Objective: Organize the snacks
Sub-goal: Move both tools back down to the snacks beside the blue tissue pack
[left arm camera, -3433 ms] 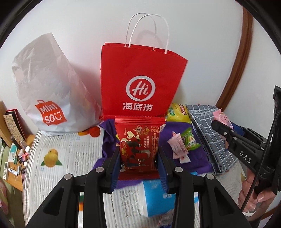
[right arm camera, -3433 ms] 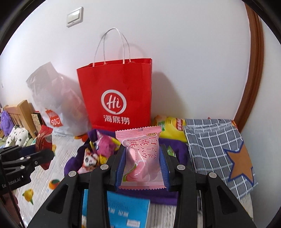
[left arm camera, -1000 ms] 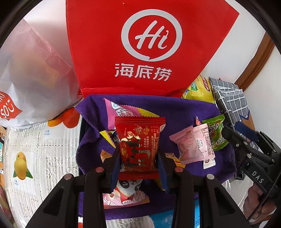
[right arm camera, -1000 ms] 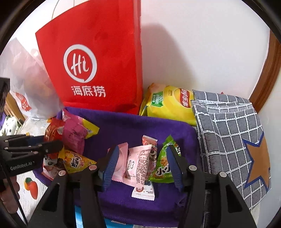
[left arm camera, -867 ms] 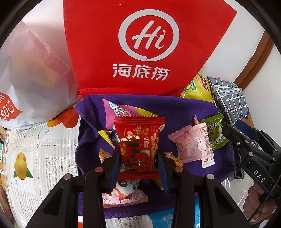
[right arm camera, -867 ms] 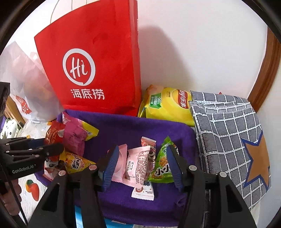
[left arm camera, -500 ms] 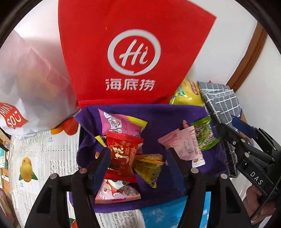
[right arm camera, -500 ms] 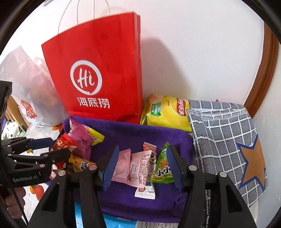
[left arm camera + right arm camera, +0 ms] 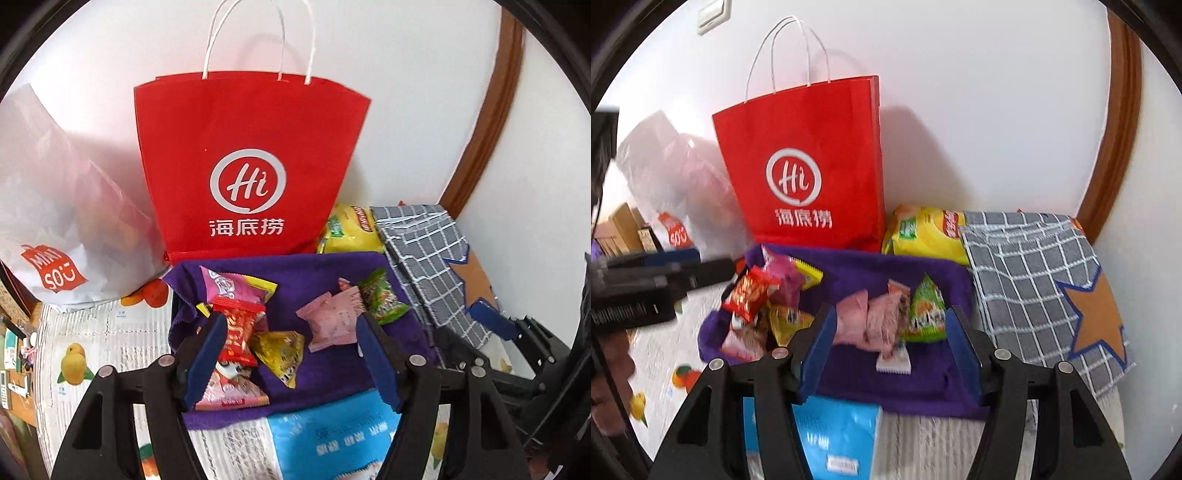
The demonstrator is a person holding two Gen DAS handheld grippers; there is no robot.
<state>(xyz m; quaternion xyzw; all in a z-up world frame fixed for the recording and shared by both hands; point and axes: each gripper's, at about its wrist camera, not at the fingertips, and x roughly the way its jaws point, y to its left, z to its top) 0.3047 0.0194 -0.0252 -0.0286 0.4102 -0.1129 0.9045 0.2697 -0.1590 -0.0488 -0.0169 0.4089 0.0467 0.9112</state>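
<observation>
A: Both sets of fingers are spread and carry nothing: left gripper, right gripper.

B: Snacks lie on the purple cloth: red packet at ten o'clock, pink packets dead ahead. Next pick: descend squarely, pinch one wrapper only.

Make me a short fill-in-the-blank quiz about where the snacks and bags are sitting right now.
1. The snacks lie on a ____ cloth.
2. The yellow chip bag lies between the red paper bag and the ____ cloth.
3. Both the left gripper and right gripper are ____.

Missing words: purple; checked grey; open
</observation>
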